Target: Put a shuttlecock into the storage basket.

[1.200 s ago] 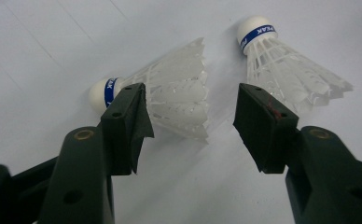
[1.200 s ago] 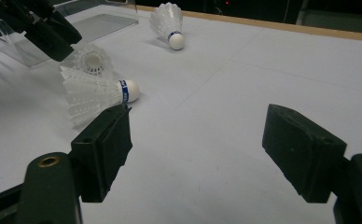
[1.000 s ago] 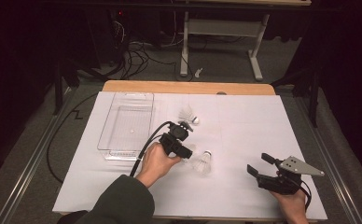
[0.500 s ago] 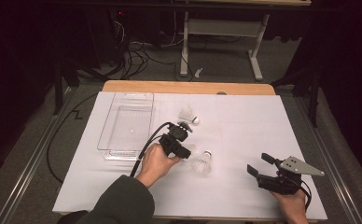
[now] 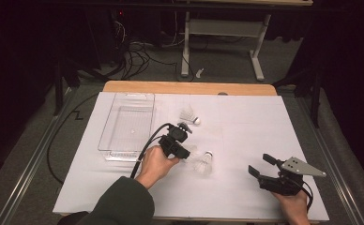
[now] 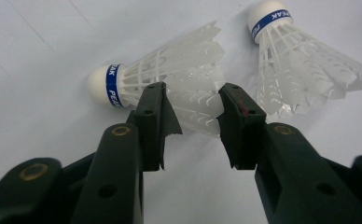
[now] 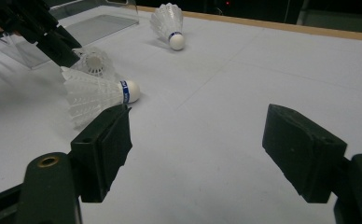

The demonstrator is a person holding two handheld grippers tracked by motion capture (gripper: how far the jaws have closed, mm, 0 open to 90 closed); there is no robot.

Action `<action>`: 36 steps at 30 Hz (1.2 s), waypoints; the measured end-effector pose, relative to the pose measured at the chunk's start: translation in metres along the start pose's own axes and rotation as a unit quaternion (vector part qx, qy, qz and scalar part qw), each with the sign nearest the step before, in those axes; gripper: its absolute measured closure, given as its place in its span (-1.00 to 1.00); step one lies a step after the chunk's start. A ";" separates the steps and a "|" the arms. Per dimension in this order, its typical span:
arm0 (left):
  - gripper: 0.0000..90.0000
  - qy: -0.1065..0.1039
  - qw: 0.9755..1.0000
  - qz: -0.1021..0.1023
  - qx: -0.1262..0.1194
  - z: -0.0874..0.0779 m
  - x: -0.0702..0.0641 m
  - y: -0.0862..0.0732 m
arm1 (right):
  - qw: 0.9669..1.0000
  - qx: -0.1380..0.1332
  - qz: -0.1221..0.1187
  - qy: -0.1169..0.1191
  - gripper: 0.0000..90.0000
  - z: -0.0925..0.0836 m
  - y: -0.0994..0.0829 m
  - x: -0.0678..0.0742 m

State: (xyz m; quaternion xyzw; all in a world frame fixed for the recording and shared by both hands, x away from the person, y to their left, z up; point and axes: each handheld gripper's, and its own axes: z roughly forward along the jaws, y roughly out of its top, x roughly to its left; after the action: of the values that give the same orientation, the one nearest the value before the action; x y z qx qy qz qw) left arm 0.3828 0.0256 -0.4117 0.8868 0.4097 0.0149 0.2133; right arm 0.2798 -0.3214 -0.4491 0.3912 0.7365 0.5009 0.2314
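Note:
Three white shuttlecocks lie on the white table sheet. My left gripper (image 6: 193,102) has one shuttlecock (image 6: 179,70) between its jaws. The jaws have just been closing, and the pads (image 6: 237,121) now meet the sides of its skirt. In the high view that shuttlecock (image 5: 193,151) lies at the left gripper (image 5: 185,151). A second shuttlecock (image 5: 204,162) (image 6: 300,70) lies right beside it. The third shuttlecock (image 5: 188,115) (image 7: 169,23) rests farther back. My right gripper (image 5: 260,164) (image 7: 198,135) stands open near the front right with nothing between its jaws.
A clear plastic tray (image 5: 131,124) sits at the back left of the sheet, just left of my left hand. The table's wooden far edge (image 5: 189,87) runs behind it. A black cable (image 5: 145,145) trails from the left gripper past the tray.
The left gripper's jaws have drawn in around the shuttlecock's skirt. Both hands stay where they were, and the shuttlecocks have not shifted.

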 end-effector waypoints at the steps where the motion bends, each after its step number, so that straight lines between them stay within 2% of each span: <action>1: 0.41 -0.001 1.000 0.000 0.001 0.000 0.000 0.000 | 1.000 0.000 0.000 0.000 -0.47 0.000 0.000 0.000; 24: 0.93 -0.009 1.000 0.011 -0.004 -0.004 0.001 -0.001 | 1.000 0.000 0.001 0.001 -0.47 0.000 0.000 0.000; 36: 0.99 0.002 1.000 0.012 -0.011 -0.012 0.005 -0.004 | 1.000 0.000 0.001 0.001 -0.47 0.000 0.000 0.000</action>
State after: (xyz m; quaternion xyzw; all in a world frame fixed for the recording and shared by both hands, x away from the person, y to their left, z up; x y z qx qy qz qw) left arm 0.3811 0.0358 -0.4030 0.8892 0.3991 0.0238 0.2224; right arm 0.2798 -0.3212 -0.4491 0.3914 0.7363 0.5015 0.2304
